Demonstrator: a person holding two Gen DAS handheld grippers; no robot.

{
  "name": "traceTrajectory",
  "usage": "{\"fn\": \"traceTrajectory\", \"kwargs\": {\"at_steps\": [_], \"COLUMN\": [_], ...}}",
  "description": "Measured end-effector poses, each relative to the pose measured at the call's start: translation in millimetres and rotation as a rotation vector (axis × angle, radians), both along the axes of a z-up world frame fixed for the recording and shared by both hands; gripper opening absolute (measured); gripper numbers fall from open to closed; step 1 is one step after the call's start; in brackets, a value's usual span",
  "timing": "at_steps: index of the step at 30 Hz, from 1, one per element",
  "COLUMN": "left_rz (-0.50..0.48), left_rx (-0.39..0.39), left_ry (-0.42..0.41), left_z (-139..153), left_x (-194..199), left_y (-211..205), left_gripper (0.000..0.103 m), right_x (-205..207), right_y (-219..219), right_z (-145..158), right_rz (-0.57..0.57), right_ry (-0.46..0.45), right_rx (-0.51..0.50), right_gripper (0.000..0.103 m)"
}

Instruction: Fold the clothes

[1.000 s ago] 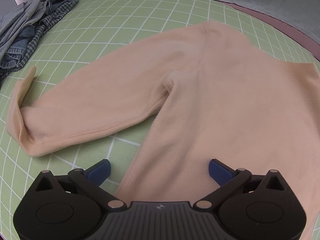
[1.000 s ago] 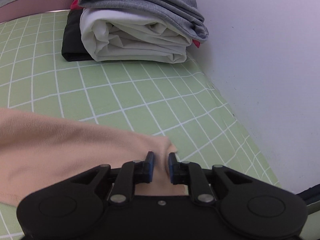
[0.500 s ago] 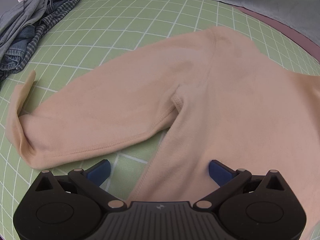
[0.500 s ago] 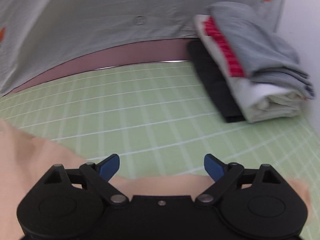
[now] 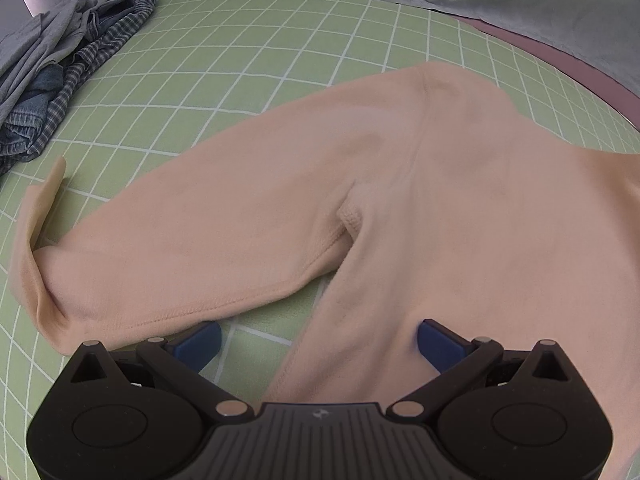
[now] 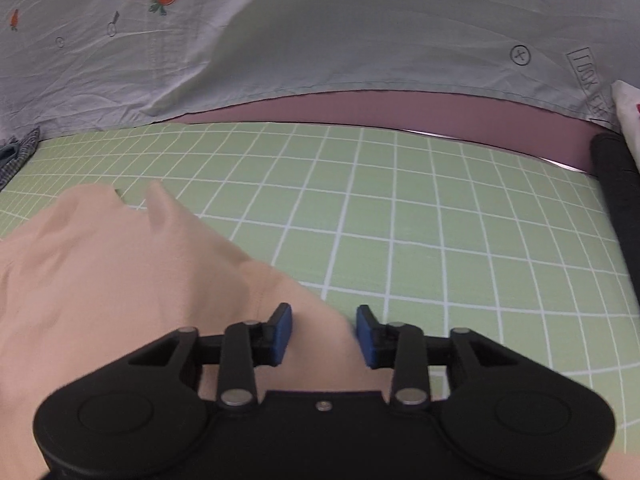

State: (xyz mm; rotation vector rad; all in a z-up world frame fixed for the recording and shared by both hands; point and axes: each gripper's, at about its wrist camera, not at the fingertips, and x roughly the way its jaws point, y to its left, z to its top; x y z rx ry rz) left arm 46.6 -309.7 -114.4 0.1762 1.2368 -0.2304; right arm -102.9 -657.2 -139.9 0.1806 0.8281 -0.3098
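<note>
A peach long-sleeved top [image 5: 460, 208] lies flat on the green grid mat [image 5: 248, 52]. Its sleeve [image 5: 208, 240] stretches to the left, with the cuff end curled up. My left gripper [image 5: 318, 340] is wide open and empty, low over the body's side seam near the armpit. In the right wrist view the same top [image 6: 100, 280] fills the lower left. My right gripper [image 6: 324, 336] is partly open, its blue pads [image 6: 282, 332] on either side of the top's edge without pinching it.
A heap of unfolded clothes, denim and plaid [image 5: 52, 92], lies at the mat's far left. A grey printed sheet [image 6: 280, 32] hangs behind the mat. A dark folded garment [image 6: 620, 200] sits at the right edge. A pink strip [image 6: 400, 110] borders the mat's far side.
My right gripper let go of the sleeve end, opened, swung left away from the folded stack, and now has narrowed around the top's edge. The left gripper moved slightly forward over the top.
</note>
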Motion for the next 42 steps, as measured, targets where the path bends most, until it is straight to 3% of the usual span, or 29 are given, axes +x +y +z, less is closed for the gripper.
{"fn": "traceTrajectory", "kwargs": {"at_steps": [1,4,9,14,22,27,32,35,36,37,40,42], "left_rz": [0.001,0.007,0.010,0.009,0.017,0.024,0.031,0.044,0.046,0.048,0.053,0.055], "left_rx": [0.000,-0.002,-0.005,-0.007,-0.009,-0.009,-0.010,-0.010,-0.010,-0.010,-0.011,-0.011], "left_ry": [-0.001,-0.009,-0.024,-0.028,-0.036,-0.038,-0.040,-0.042,-0.043,-0.043,-0.043,-0.042], "left_z": [0.2,-1.8,-1.5,-2.1,-2.1,-2.6,-3.0,-2.4,-3.1,-3.1,-2.9,-2.1], "left_x": [-0.1,2.0,0.4,1.6,0.1,0.5,0.9,1.1,2.0,2.0,1.9,1.6], "left_y": [-0.6,1.4,-0.8,-0.3,-1.2,-1.0,-0.9,-1.8,-1.4,-1.5,-1.8,-1.6], "left_gripper": [0.103,0.103,0.103,0.103,0.103,0.103,0.103,0.103,0.103,0.103,0.103,0.103], "right_x": [1.5,6.5,12.2,-1.9,-136.2,-217.6,-274.7,-296.6,-300.9,-305.1,-307.5,-308.8], "right_y": [-0.2,-2.4,-24.9,-26.9,-63.2,-99.5,-122.0,-127.8,-126.6,-125.4,-119.2,-110.7], "right_z": [0.5,0.2,0.4,11.8,26.2,13.2,-2.2,-7.8,-7.7,-7.6,-4.6,-3.8], "right_rz": [0.012,0.022,-0.109,-0.198,-0.607,-0.821,-0.959,-1.010,-1.017,-1.024,-1.012,-1.008], "right_ry": [0.005,0.018,0.005,-0.024,-0.094,-0.002,0.050,0.050,0.034,0.019,0.032,0.059], "right_rx": [-0.011,-0.085,-0.092,-0.141,-0.120,-0.154,-0.143,-0.101,-0.083,-0.065,-0.053,-0.069], "right_gripper": [0.004,0.003,0.005,0.039,0.069,0.074,0.074,0.065,0.057,0.038,0.008,0.007]}}
